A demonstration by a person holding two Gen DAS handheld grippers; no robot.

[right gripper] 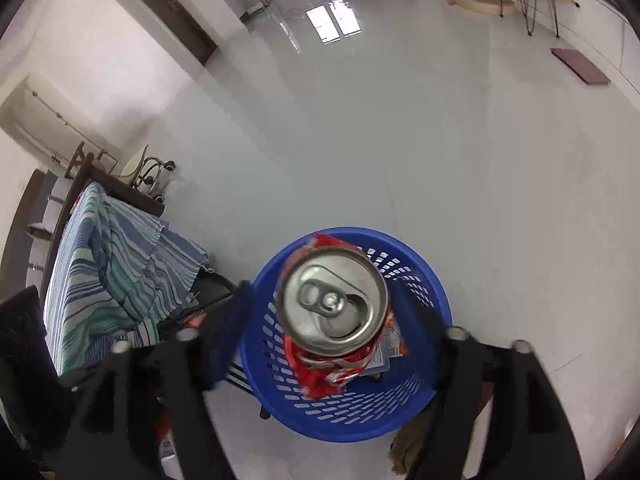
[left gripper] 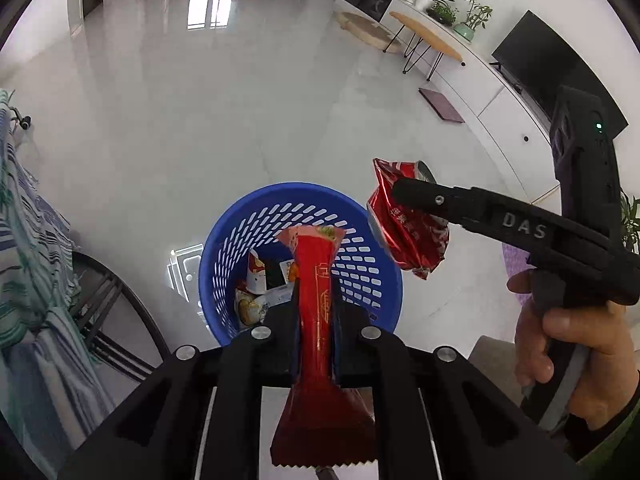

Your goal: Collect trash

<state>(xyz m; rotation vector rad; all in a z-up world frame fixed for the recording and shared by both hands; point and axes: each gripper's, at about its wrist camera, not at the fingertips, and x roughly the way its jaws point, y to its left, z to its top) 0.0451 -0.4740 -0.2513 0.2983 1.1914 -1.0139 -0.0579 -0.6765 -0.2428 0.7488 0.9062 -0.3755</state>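
A blue slotted basket (left gripper: 224, 248) stands on the floor with several wrappers and a small carton inside. My left gripper (left gripper: 318, 312) hangs over its near rim, shut on a long red snack wrapper (left gripper: 316, 280) pinched at its narrow middle. A crushed red drink can (left gripper: 404, 224) is in the air at the basket's right edge, beside one finger of my right gripper (left gripper: 404, 200). In the right wrist view the can (right gripper: 332, 300), silver top toward the camera, sits over the basket (right gripper: 436, 292) between the wide jaws of my right gripper (right gripper: 324, 292), with gaps on both sides.
A striped blue-green cloth (right gripper: 112, 264) drapes over furniture left of the basket. A person's hand (left gripper: 560, 344) grips the right gripper's handle. A white cabinet with a TV (left gripper: 552, 68) and a wooden side table (left gripper: 424, 36) line the far right. Glossy grey floor lies beyond.
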